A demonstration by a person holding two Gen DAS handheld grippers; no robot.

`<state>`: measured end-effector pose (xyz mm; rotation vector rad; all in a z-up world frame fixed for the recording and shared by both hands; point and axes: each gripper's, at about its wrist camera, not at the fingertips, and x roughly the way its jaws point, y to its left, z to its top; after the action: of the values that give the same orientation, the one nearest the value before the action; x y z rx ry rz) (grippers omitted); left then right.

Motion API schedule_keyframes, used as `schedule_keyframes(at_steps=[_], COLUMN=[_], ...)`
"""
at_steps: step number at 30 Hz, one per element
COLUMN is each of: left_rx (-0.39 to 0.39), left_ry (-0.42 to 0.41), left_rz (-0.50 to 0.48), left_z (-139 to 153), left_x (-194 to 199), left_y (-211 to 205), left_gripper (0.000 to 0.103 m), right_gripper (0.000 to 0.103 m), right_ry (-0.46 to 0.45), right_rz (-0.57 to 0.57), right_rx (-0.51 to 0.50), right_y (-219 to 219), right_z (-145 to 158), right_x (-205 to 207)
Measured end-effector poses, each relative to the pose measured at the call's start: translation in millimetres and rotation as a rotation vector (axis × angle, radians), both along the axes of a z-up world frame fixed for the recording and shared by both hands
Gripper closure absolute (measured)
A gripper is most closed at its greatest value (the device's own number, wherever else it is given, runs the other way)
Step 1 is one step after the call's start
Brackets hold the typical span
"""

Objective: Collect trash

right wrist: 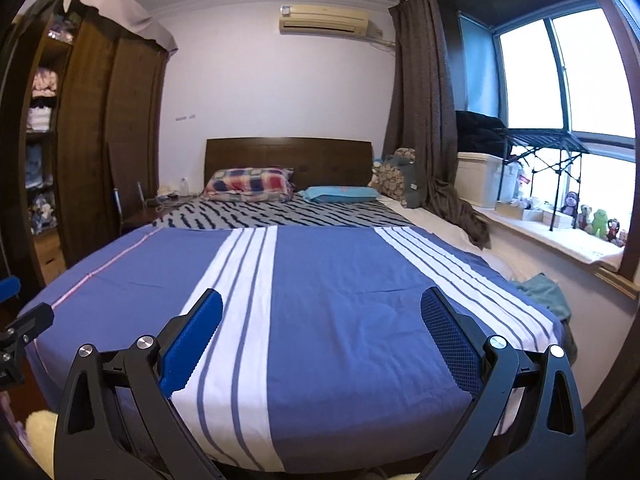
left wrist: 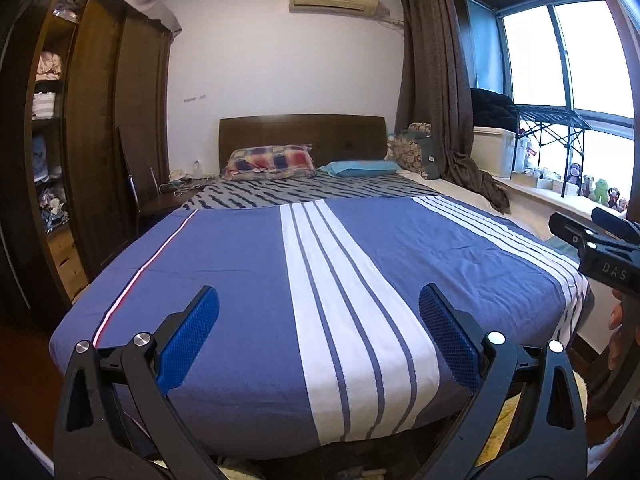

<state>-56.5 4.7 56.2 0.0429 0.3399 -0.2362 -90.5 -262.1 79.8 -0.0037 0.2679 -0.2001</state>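
Note:
I see no trash in either view. My left gripper (left wrist: 319, 300) is open and empty, held above the foot of a bed with a blue cover with white stripes (left wrist: 248, 264). My right gripper (right wrist: 322, 302) is open and empty too, over the same blue cover (right wrist: 340, 272). The right gripper's black body (left wrist: 600, 248) shows at the right edge of the left wrist view. The left gripper's black body (right wrist: 24, 332) shows at the left edge of the right wrist view.
A brown wardrobe with an open shelf of clothes (left wrist: 92, 140) stands left of the bed. Pillows (left wrist: 268, 162) lie by the headboard. A window sill with toys (right wrist: 592, 220), a black rack and a white box runs along the right. A green cloth (right wrist: 544, 290) lies at the bed's right edge.

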Motion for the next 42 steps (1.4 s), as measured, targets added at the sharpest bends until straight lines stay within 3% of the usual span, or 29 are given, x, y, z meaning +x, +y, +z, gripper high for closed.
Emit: schedule_keyframes(at_steps=[42], left_rx=[-0.011], left_ry=[-0.009], left_rz=[0.015], left_z=[-3], left_x=[-8], left_y=[5], left_gripper=[0.008], right_gripper=[0.004], right_ry=[-0.016], right_rz=[0.023], right_rx=[-0.005], right_y=[16], right_z=[-3], right_x=[-14])
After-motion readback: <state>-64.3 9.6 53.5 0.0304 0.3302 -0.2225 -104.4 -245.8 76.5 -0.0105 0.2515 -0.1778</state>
